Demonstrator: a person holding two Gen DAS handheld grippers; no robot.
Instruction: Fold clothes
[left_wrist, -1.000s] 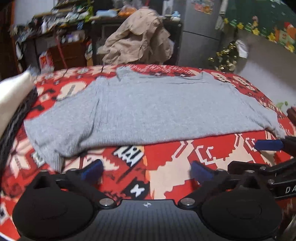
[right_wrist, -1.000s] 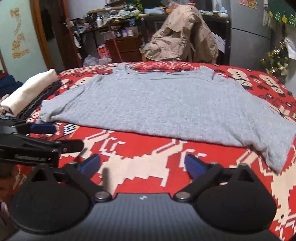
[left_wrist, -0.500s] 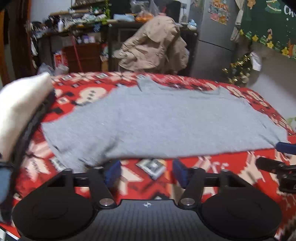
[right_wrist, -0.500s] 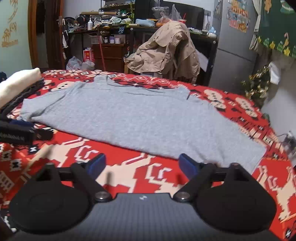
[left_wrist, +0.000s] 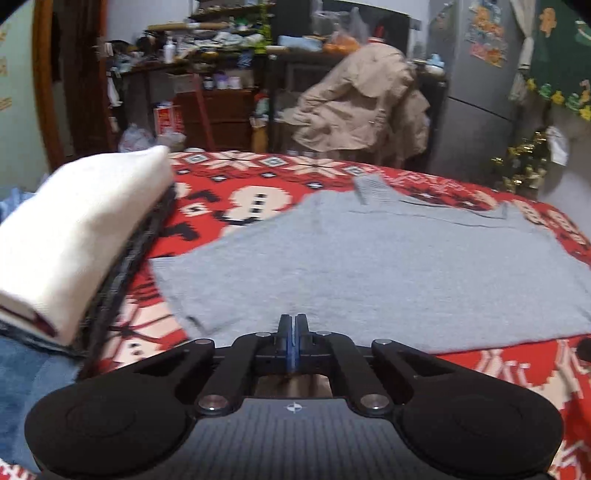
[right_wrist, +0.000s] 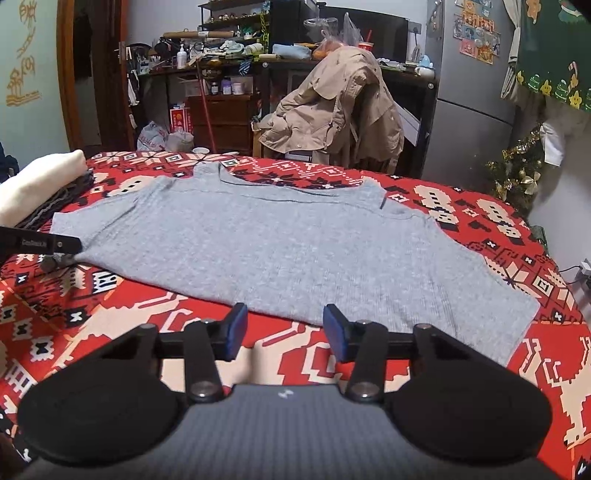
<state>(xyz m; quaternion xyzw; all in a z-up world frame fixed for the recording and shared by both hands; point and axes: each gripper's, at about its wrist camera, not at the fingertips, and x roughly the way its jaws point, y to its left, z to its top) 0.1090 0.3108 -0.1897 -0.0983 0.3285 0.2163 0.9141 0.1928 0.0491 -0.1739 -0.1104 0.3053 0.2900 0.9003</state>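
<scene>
The gray knit sweater (right_wrist: 280, 251) is lying flat on the red patterned blanket (right_wrist: 480, 214) (soft, limp, best pinched along the near hem). The left gripper (left_wrist: 292, 332) is being pressed together at that hem; whether cloth is caught cannot be told. The right gripper (right_wrist: 281, 326) is being closed, nothing yet between.

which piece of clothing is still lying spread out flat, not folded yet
The grey sweater, spread flat across the red patterned blanket; the white garment beside it is already folded.

Bare red patterned bedspread (right_wrist: 155, 314) lies open along the flat grey knit sweater's (right_wrist: 280, 251) near edge, while a stack of folded white and dark clothes (left_wrist: 74, 236) blocks the left side.
</scene>
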